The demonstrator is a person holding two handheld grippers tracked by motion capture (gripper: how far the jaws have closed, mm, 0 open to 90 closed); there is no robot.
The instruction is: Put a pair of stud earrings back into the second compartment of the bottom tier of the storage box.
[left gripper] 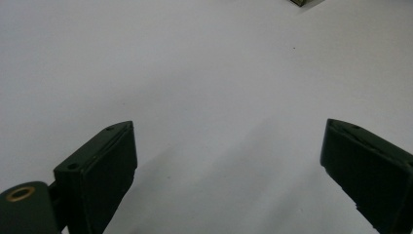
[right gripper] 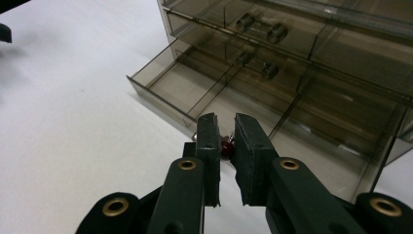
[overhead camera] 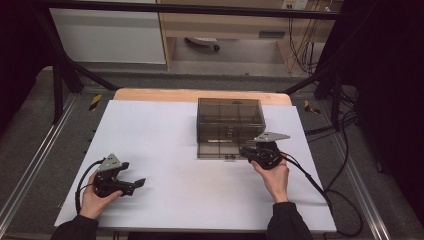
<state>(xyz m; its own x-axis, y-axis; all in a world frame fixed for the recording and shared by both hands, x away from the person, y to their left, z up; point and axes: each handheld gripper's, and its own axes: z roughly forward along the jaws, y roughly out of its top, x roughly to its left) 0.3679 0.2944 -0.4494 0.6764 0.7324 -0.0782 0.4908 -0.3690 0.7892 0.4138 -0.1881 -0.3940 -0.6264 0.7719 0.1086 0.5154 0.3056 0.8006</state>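
A smoky see-through drawer cabinet (overhead camera: 230,117) stands at the back middle of the white table (overhead camera: 160,135). Its bottom drawer (overhead camera: 217,149) is pulled out; in the right gripper view this drawer (right gripper: 204,92) shows bare divided compartments. My right gripper (overhead camera: 246,151) sits at the drawer's front right corner. Its jaws (right gripper: 226,131) are nearly closed on a small red object (right gripper: 226,147), just over the drawer's front wall. My left gripper (overhead camera: 137,184) rests low at the table's front left, far from the cabinet. It is open (left gripper: 229,129), with bare white surface between the jaws.
A wooden table edge (overhead camera: 200,95) shows behind the white sheet. Black frame bars (overhead camera: 65,70) run along the sides, and cables (overhead camera: 345,200) trail off the right side. A corner of the cabinet (left gripper: 302,2) peeks in at the top of the left gripper view.
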